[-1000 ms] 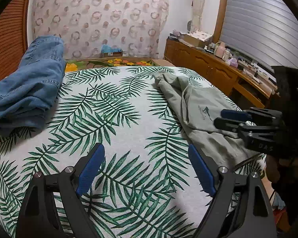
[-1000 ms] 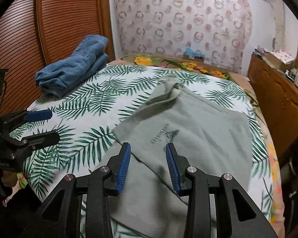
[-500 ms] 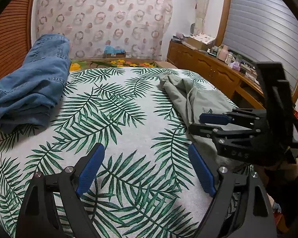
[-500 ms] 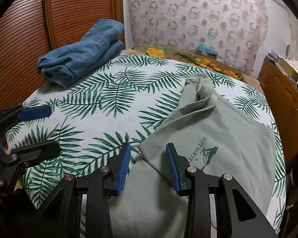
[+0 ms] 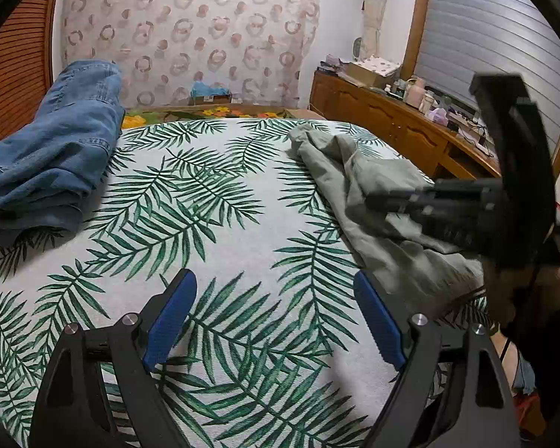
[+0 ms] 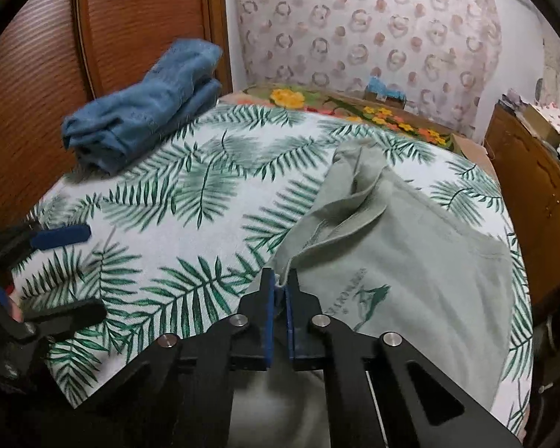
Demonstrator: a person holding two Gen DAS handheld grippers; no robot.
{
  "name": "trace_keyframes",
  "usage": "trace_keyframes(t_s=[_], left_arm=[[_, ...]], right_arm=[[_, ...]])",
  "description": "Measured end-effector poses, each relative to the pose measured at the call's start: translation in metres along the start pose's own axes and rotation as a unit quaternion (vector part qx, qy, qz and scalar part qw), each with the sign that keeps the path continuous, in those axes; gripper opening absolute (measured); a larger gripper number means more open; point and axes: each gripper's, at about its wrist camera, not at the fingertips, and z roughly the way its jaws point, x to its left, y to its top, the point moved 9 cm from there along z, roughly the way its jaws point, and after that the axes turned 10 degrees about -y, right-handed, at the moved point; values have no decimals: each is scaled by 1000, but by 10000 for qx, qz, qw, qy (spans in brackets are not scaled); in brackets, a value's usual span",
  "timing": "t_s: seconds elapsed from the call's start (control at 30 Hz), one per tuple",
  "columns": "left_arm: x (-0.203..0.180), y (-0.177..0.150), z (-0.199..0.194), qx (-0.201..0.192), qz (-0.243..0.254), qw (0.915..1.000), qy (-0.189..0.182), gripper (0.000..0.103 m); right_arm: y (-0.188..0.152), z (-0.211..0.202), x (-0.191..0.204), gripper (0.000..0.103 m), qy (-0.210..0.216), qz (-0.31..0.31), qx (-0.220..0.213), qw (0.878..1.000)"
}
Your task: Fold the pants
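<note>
Grey-green pants (image 6: 403, 246) with a small printed logo lie crumpled on the right side of the palm-leaf bedspread (image 6: 190, 201); they also show in the left wrist view (image 5: 358, 186). My right gripper (image 6: 282, 287) is shut on the near left edge of the pants. My left gripper (image 5: 274, 298) is open and empty, low over bare bedspread (image 5: 212, 224) left of the pants. In the left wrist view the right gripper (image 5: 377, 199) reaches in from the right onto the pants.
Folded blue jeans (image 5: 52, 149) lie at the bed's far left, by a wooden slatted door (image 6: 37, 74). A wooden sideboard (image 5: 403, 127) with clutter runs along the right of the bed. A patterned curtain (image 5: 190, 37) hangs behind.
My right gripper has moved down to the pants' edge and closed on it. The left gripper has stayed open over the bedspread.
</note>
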Motion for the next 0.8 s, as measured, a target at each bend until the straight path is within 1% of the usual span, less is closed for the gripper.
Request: trace_keyframes(t_s=[0.1, 0.3, 0.6, 0.8], left_arm=[[-4, -1, 2, 23, 36, 10000, -29, 87], [-11, -1, 4, 54, 113, 9999, -65, 87], [-12, -2, 3, 63, 104, 9999, -56, 87], [-13, -2, 4, 83, 131, 9999, -51, 87]], right_arm=[[6, -11, -16, 3, -102, 109, -158, 9998], [15, -24, -45, 3, -314, 131, -271, 9991], [21, -15, -95, 3, -937, 175, -115, 9954], [27, -8, -109, 3, -1236, 180, -76, 9921]])
